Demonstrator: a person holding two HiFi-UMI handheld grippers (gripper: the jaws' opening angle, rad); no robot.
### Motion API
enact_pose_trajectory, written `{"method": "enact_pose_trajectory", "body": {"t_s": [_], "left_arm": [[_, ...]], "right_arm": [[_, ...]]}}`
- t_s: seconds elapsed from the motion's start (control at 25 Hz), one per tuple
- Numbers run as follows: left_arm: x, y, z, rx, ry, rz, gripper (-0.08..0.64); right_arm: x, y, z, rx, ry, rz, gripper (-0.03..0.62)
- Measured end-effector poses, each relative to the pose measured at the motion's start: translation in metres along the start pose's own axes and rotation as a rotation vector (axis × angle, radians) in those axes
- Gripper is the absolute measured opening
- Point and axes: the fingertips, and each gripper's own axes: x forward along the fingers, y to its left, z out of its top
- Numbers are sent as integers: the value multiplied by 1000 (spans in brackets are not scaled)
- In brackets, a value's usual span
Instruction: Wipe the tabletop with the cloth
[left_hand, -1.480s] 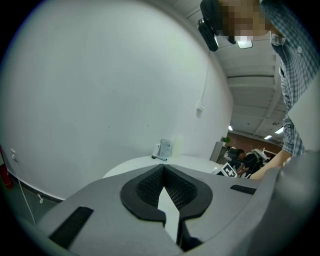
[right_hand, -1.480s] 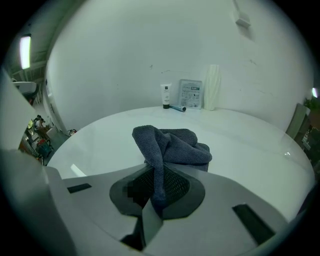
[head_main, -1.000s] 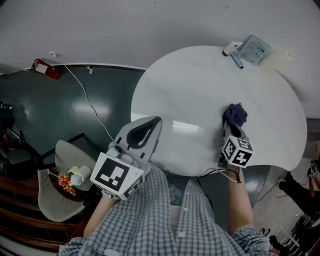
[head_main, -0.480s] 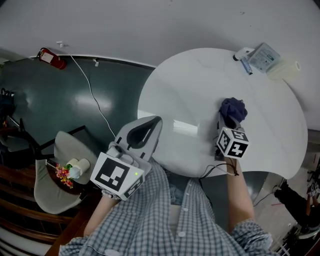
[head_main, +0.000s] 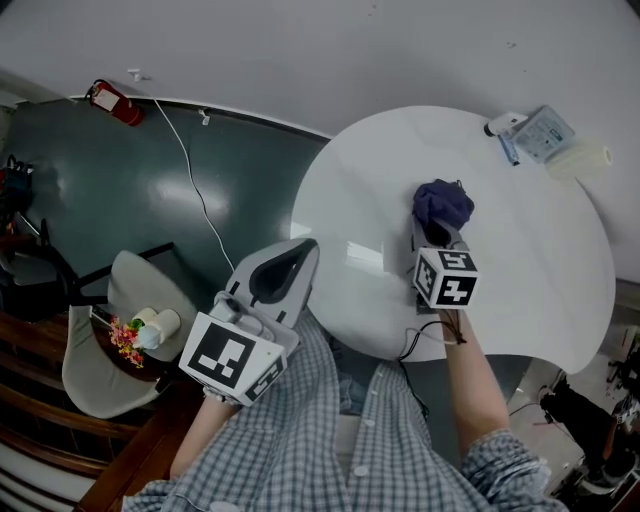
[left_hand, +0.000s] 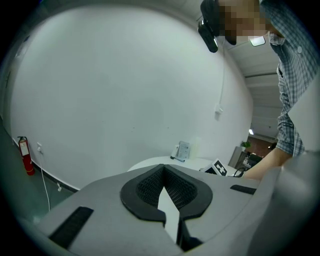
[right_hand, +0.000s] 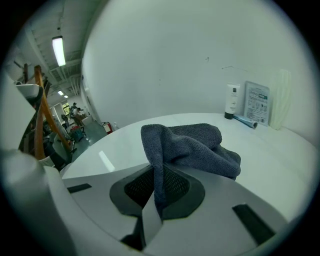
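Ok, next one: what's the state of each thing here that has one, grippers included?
Right gripper: shut on the cloth.
Left gripper: shut, empty, held beside the table, not on it.
Cloth: bunched up, one fold pinched between the right gripper's jaws.
White tube: standing upright on its dark cap.
Blue tube: lying flat.
Packet: standing upright at the far edge.

Round, glossy white worktop (head_main: 520, 260). Bears a bunched dark cloth (head_main: 443, 203) near the middle; at the far edge, close together, a white bottle (head_main: 503, 124), a packet (head_main: 546, 133).
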Motion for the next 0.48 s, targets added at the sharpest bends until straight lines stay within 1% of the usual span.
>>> {"method": "enact_pose_trajectory", "body": {"t_s": [0.24, 0.48], "left_arm": [[-12, 12, -1, -14, -11, 35, 5], [-21, 21, -4, -28, -14, 64, 5]], "right_arm": [[19, 59, 12, -98, 6, 115, 23], [30, 112, 16, -188, 20, 222, 23]]}}
